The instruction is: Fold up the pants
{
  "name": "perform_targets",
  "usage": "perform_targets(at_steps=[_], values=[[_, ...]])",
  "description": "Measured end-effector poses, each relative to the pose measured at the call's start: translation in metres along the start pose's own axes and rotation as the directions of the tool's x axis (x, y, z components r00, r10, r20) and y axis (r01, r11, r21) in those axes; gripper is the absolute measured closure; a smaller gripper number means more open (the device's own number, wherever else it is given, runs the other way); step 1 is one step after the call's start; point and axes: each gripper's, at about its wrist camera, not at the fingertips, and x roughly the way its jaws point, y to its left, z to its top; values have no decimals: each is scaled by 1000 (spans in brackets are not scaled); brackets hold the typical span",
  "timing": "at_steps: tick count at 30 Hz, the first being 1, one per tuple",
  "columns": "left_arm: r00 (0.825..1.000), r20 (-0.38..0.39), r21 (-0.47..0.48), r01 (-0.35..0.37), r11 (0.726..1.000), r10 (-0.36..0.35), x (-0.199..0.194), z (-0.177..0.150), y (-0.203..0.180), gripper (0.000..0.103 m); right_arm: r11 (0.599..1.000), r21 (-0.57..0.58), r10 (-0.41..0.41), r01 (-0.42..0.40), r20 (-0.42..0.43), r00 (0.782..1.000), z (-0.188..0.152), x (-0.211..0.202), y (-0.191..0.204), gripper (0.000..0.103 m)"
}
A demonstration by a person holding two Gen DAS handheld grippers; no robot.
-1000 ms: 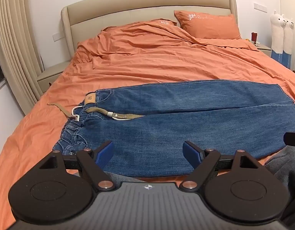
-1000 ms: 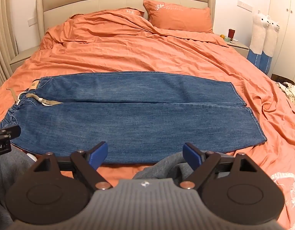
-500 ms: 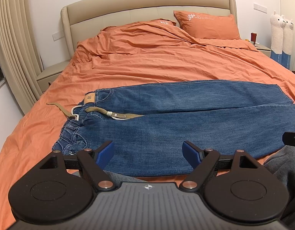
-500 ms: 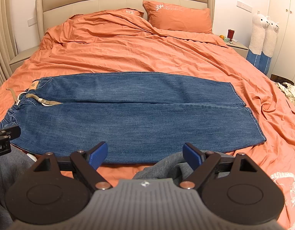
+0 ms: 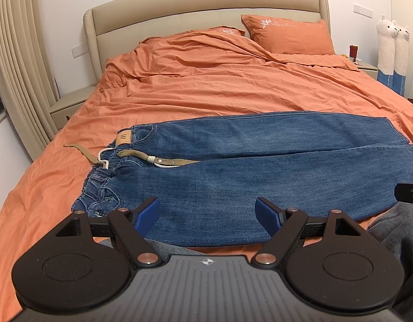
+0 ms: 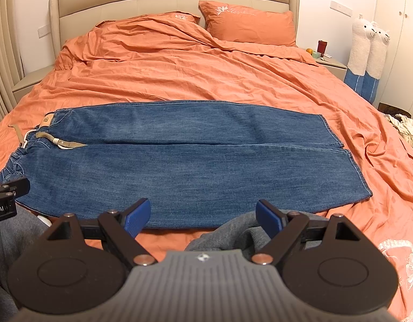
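left gripper [image 5: 207, 214]: hanging wide open, gripping nothing, near the jeans' waist end
right gripper [image 6: 203, 216]: gaping wide too, empty, hovering by the near hem side
jeans [image 6: 179, 158]: lying flat across the orange bed [image 6: 179, 75], waistband pointing left
room: loads of bare duvet sitting beyond the jeans

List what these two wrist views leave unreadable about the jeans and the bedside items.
- jeans: near edge, right wrist view, hidden behind the open right gripper.
- jeans' hems, left wrist view: cut off by the frame edge.
- leather patch: lettering too small.
- nightstand items: too small to identify.
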Motion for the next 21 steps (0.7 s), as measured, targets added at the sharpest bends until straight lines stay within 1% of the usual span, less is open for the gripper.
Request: perform_targets(at_steps=[12, 15, 21], values=[[1000, 0, 1, 1, 1000, -1, -1, 0, -3, 9, 1000, 0, 0, 0, 0, 1000, 0, 0, 2, 21], [1000, 0, 6, 2, 1000, -2, -1, 0, -13, 9, 1000, 1, -1, 1, 0, 1000, 0, 1, 1, 21], [1000, -2, 6, 4, 1000, -4, -1, 1, -14, 9, 1000, 1, 1, -1, 1, 1000, 2, 1, -4, 21]])
